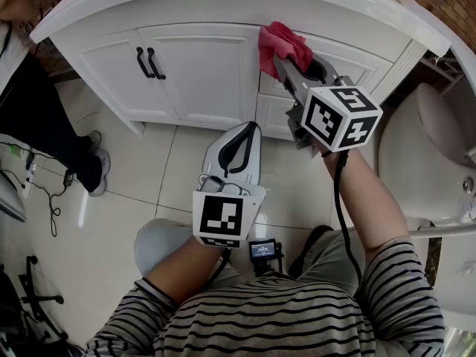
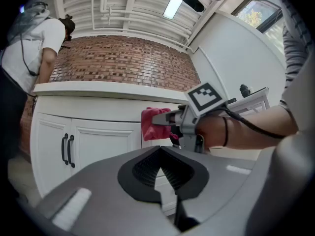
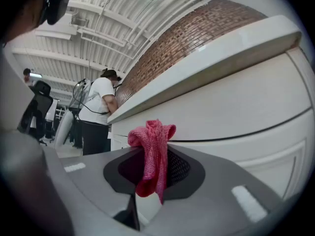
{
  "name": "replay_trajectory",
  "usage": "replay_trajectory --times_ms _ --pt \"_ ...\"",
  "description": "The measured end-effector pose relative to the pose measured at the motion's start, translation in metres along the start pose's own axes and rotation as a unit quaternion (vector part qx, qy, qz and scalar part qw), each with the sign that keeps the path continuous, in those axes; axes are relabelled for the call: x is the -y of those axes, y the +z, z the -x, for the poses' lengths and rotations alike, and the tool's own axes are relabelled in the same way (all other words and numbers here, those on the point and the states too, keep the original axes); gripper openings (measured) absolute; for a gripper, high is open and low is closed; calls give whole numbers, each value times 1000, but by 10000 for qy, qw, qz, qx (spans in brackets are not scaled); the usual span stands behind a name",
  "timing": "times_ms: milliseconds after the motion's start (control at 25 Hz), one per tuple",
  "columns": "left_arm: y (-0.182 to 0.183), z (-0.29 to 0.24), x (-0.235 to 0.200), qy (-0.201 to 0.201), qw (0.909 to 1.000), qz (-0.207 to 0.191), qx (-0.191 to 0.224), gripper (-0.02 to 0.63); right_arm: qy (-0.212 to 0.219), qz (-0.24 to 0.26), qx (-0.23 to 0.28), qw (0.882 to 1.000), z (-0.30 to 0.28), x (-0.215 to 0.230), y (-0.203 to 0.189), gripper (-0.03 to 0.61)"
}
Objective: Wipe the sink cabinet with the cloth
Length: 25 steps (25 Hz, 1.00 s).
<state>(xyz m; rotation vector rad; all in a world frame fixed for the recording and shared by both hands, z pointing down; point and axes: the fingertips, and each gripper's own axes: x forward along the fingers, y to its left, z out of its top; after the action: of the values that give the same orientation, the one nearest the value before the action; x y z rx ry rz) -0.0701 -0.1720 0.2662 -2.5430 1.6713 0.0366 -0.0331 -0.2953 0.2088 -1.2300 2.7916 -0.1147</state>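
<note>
A pink cloth [image 1: 282,44] is pressed against the upper right front of the white sink cabinet [image 1: 201,73], just under the countertop edge. My right gripper [image 1: 288,67] is shut on the cloth, which bunches up between its jaws and hangs down in the right gripper view [image 3: 153,154]. My left gripper [image 1: 252,129] hangs lower, in front of the cabinet and above the floor tiles, shut with nothing in it. The left gripper view shows its closed jaws [image 2: 160,151], with the cloth [image 2: 152,124] and the right gripper beyond them.
Two black door handles [image 1: 146,62] sit on the cabinet's left doors. A white toilet [image 1: 428,151] stands close on the right. A person in dark trousers [image 1: 44,117] stands at the left, with cables on the floor [image 1: 44,192].
</note>
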Motion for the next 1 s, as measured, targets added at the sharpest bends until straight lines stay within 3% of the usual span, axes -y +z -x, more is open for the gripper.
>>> replay_trajectory --times_ms 240,480,680,760,840,1000 --pt "-11 -5 -3 114 9998 -49 -130 -8 -333 546 -26 9979 -13 32 9 83" --pt "-17 -7 3 13 9998 -40 -200 -8 -1183 471 187 9917 72 117 24 83" --pt "-16 -7 9 -23 9997 -133 -193 -8 -2238 356 308 9735 155 193 32 81" --pt "-15 -6 9 -16 9997 -147 -189 -8 -2485 242 352 9677 173 204 35 81" --pt "-16 -5 9 -25 9997 -119 -190 -8 -2304 140 520 9716 171 184 44 80" --pt "-17 -4 12 -91 9997 -147 -189 -8 -755 199 727 9943 110 79 47 80"
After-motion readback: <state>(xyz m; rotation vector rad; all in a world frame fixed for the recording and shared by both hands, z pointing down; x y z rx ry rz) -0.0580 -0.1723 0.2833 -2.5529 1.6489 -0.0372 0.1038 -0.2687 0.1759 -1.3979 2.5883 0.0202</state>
